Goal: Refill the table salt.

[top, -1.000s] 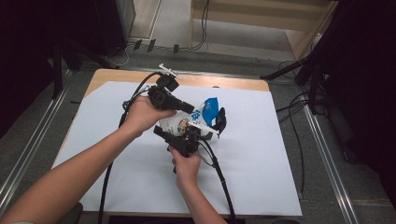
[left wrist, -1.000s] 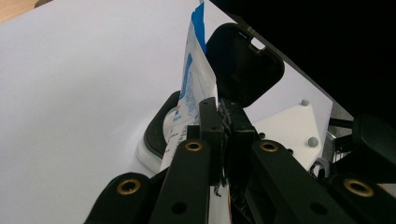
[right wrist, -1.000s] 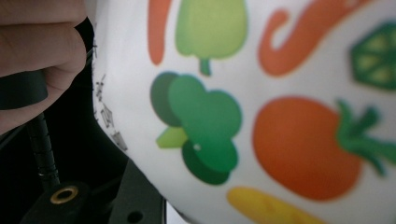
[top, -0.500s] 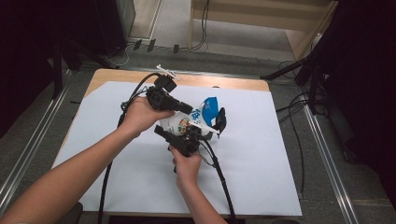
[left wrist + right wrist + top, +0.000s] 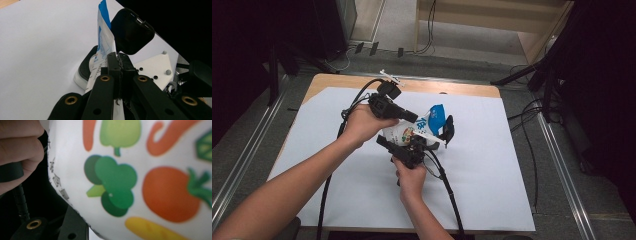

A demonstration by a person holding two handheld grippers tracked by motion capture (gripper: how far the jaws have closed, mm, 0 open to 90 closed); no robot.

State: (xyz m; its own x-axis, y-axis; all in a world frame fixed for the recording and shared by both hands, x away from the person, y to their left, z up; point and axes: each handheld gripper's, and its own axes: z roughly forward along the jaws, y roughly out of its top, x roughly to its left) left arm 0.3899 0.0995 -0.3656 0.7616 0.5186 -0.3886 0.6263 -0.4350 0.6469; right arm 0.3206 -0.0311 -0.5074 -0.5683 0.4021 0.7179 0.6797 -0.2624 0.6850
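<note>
Centrally in the high view, the left gripper (image 5: 414,117) is clamped on a printed bag (image 5: 427,125)'s edge. The right gripper (image 5: 424,145) holds its body, jaws part open; the bag looks unopened, so opening it remains.

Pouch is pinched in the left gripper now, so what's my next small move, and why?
Probably pull the left gripper gently away to tear the pouch: its jaws are clamped on the pouch's thin edge, while the right gripper holds the printed body steady above the white table cover.
</note>
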